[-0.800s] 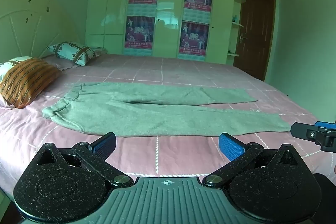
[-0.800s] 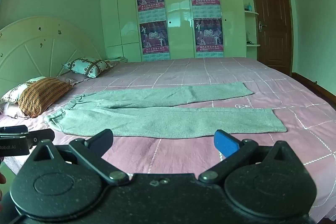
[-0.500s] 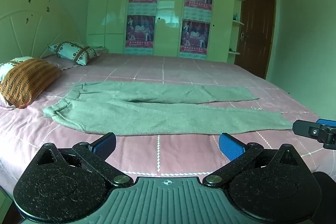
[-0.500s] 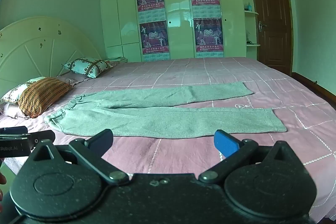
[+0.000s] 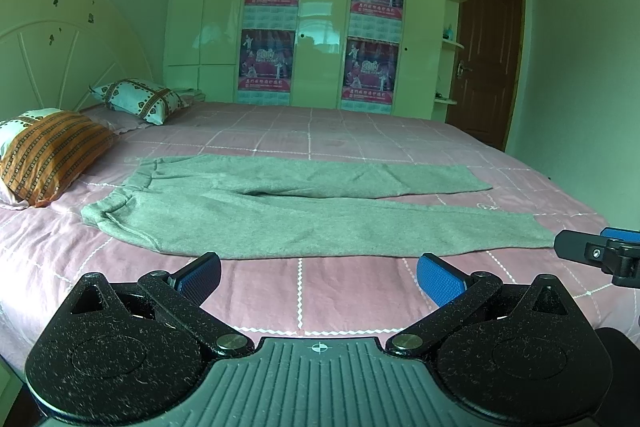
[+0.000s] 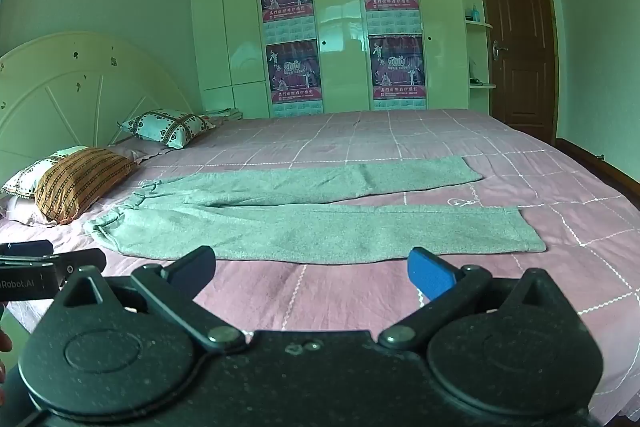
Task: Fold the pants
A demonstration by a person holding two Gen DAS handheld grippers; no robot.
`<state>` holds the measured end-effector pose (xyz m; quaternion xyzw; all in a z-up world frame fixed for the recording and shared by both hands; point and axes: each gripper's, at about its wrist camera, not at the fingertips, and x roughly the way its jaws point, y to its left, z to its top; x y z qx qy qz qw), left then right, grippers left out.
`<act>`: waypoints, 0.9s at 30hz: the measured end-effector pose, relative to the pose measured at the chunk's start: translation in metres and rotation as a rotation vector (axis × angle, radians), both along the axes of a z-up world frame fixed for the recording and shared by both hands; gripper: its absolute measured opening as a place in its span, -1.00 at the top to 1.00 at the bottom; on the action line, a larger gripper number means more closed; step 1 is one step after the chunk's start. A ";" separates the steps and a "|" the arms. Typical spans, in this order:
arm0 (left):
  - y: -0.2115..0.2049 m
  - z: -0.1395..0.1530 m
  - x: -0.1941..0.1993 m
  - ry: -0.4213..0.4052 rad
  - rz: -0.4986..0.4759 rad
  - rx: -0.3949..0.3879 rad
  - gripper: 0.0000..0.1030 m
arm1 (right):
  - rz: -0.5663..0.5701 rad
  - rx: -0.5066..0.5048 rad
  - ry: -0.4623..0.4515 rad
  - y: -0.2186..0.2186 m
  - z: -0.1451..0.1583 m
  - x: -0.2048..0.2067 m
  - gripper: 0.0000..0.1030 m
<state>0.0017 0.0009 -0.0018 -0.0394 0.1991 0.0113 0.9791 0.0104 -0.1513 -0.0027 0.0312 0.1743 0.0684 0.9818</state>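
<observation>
Grey pants (image 5: 304, 215) lie flat across the pink checked bedspread, waistband at the left near the pillows, both legs stretched to the right, slightly apart. The same pants (image 6: 312, 223) show in the right wrist view. My left gripper (image 5: 318, 277) hovers in front of the near leg, open, with nothing between its blue pads. My right gripper (image 6: 312, 271) is open too, a little short of the near leg's edge. Each gripper's finger tip shows at the edge of the other's view.
An orange striped pillow (image 5: 48, 155) and a patterned pillow (image 5: 140, 99) lie at the headboard on the left. The bedspread (image 5: 360, 135) stretches beyond the pants. A white wardrobe with posters (image 5: 320, 27) and a brown door (image 5: 486, 59) stand behind.
The left gripper's view has shifted slightly, so the pants sit a little higher and further left in it. The right gripper has stayed still. Both stay open.
</observation>
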 end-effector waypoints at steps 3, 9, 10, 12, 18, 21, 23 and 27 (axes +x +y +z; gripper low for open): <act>-0.001 -0.001 0.000 -0.002 -0.004 0.004 -1.00 | 0.000 0.000 0.001 0.000 0.000 0.000 -0.88; -0.003 0.000 -0.001 0.001 -0.003 0.008 -1.00 | 0.000 -0.001 0.002 0.001 0.000 -0.001 -0.88; -0.003 0.000 -0.001 0.001 -0.003 0.008 -1.00 | 0.000 -0.002 0.001 0.001 0.000 -0.001 -0.88; -0.003 0.001 -0.001 0.001 -0.003 0.010 -1.00 | -0.001 -0.001 0.001 0.001 0.000 -0.001 -0.88; -0.004 0.002 -0.001 0.001 -0.001 0.011 -1.00 | 0.000 -0.001 0.001 0.001 0.000 -0.001 -0.88; -0.003 0.002 -0.002 0.001 0.000 0.010 -1.00 | -0.001 -0.003 0.000 0.001 0.000 -0.001 -0.88; -0.003 0.002 -0.002 0.001 -0.002 0.011 -1.00 | 0.000 -0.002 0.001 0.001 0.000 0.000 -0.88; -0.003 0.002 -0.001 0.001 -0.001 0.011 -1.00 | 0.000 -0.003 0.000 0.001 0.000 -0.001 -0.88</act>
